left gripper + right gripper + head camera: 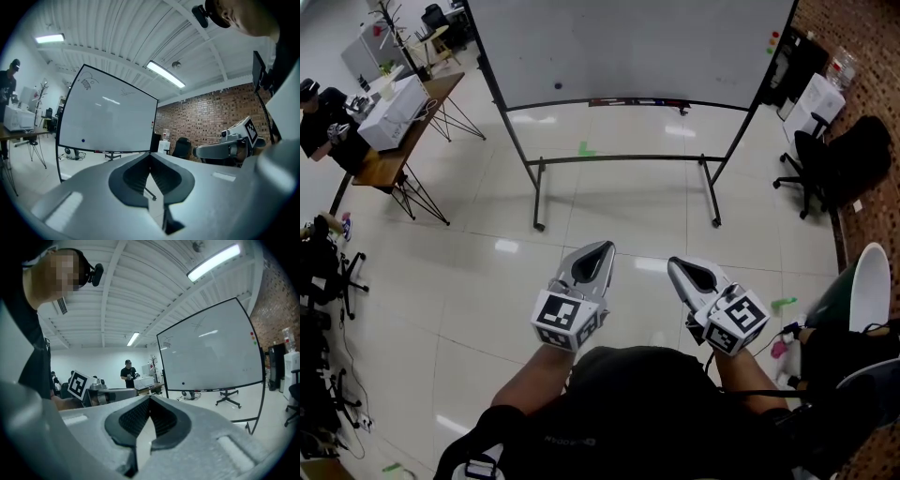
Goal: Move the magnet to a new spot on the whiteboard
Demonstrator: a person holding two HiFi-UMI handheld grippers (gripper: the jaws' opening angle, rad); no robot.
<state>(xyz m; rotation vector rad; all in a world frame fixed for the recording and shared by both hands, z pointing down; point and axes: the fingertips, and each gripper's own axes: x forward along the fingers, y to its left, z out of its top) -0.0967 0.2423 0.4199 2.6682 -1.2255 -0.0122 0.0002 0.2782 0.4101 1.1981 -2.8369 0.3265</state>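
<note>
Status: task not started, as far as I can judge. The magnet (558,86), a small dark dot, sits on the whiteboard (628,42) low and left of centre, just above the pen tray (637,101). Nothing touches it. You're standing well back from the board, with open floor (487,272) between you and it.

Claws: left claw (602,249) is clenched, tips meeting, nothing between the pads. Right claw (674,264) is the same: clenched, empty. Both are low in frame, side by side but apart, pointing at the board.

Left to do: everything. Close in, release one claw, pinch the dot, pull it off, set it on a different patch of board, let go. My read: there's plenty of blank board to the right and above, so any spot works.

Around:
- Coloured magnets (772,39) sit at the board's upper right edge. Keep clear of them so the new spot is unambiguous.
- The stand crossbar (623,157) and feet stick out below the board, a likely bump point when you step in.
- There's a green tape mark (585,148) on the floor near the stand.
- The worktop (389,164) at upper left carries a white box (392,111), with a person (319,117) beside it.
- Office chairs (830,155) stand at right.

None of this is on your straight line to the board.

The magnet is small, so expect a fiddly pinch with these wide pads.
</note>
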